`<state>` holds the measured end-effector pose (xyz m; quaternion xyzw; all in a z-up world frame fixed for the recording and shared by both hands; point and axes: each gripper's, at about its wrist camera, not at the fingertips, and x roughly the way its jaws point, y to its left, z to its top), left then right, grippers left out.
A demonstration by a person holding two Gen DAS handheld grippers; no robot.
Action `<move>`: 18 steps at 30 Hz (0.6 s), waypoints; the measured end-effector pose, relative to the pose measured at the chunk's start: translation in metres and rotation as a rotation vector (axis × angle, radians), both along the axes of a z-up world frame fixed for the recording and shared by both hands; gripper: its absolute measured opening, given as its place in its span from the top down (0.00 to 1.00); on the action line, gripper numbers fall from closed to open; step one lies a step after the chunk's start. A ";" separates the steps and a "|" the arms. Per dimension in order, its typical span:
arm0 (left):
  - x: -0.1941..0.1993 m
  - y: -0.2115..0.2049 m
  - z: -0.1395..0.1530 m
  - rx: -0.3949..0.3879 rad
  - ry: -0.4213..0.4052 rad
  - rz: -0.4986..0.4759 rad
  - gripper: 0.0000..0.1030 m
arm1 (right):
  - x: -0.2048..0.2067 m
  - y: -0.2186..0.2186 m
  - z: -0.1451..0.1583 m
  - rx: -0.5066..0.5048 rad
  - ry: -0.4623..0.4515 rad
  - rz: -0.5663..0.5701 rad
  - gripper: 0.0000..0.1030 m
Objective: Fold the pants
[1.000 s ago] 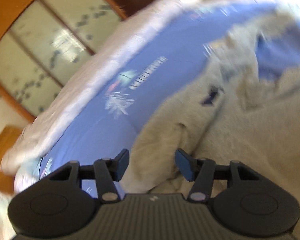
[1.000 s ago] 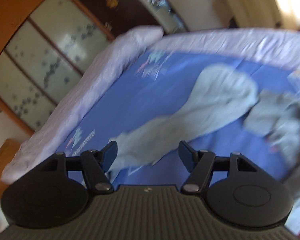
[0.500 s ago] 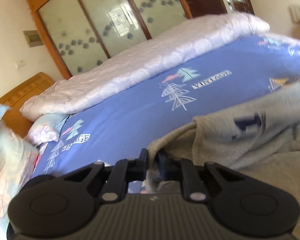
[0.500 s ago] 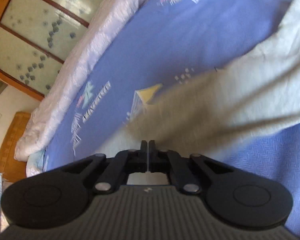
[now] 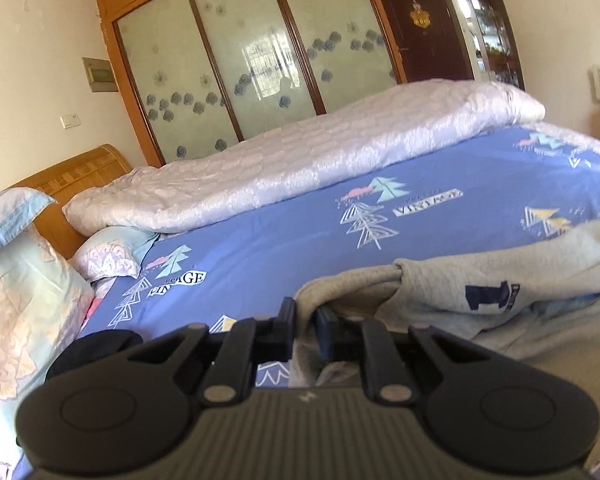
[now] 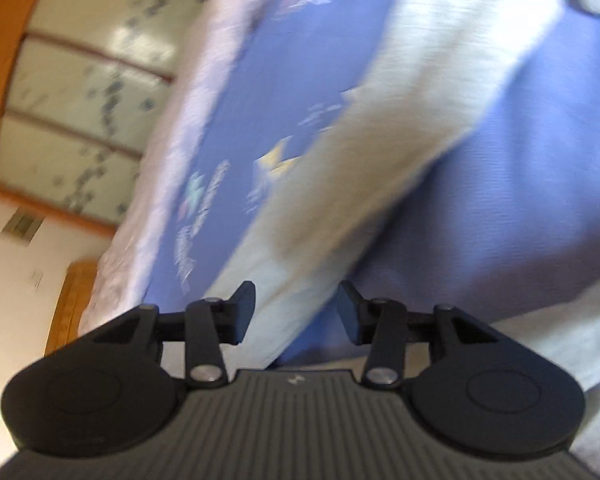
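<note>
Grey sweatpants (image 5: 460,280) with a dark blue print lie bunched on the blue patterned bed sheet (image 5: 280,248). In the left wrist view, my left gripper (image 5: 306,316) is shut on a raised fold at the pants' edge, and the cloth is pinched between the pads. The right wrist view is blurred. There a grey pant leg (image 6: 360,168) runs diagonally across the sheet (image 6: 520,160) and passes between the fingers of my right gripper (image 6: 296,308). Its jaws are opening, and the pads stand clear of the cloth on both sides.
A white quilt (image 5: 300,152) is rolled along the far side of the bed. Floral pillows (image 5: 20,300) rest against a wooden headboard (image 5: 72,176) on the left. Behind the bed stands a wardrobe with frosted sliding doors (image 5: 240,60).
My left gripper closed on the pants' edge, lifted it and rolled level. My right gripper closed at the pant leg's end, then spread apart again while moving down along the leg.
</note>
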<state>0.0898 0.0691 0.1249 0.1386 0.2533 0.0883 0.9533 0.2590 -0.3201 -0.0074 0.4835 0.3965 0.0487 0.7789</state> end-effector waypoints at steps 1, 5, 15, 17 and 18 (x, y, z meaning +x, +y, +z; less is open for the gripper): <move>-0.003 0.000 0.003 -0.003 -0.005 0.003 0.88 | 0.007 -0.005 -0.005 0.011 0.014 -0.032 0.53; -0.022 0.003 0.013 -0.008 -0.025 0.026 0.88 | 0.030 -0.017 -0.032 0.094 0.090 -0.042 0.77; -0.038 0.042 0.052 -0.084 -0.020 0.077 0.90 | 0.028 0.013 0.104 -0.049 -0.426 0.027 0.92; -0.004 0.040 0.041 -0.057 0.020 0.065 0.91 | 0.050 0.027 0.117 -0.143 -0.461 0.041 0.92; 0.014 0.040 0.032 -0.050 0.044 0.069 0.92 | 0.065 0.034 0.119 -0.184 -0.462 0.050 0.92</move>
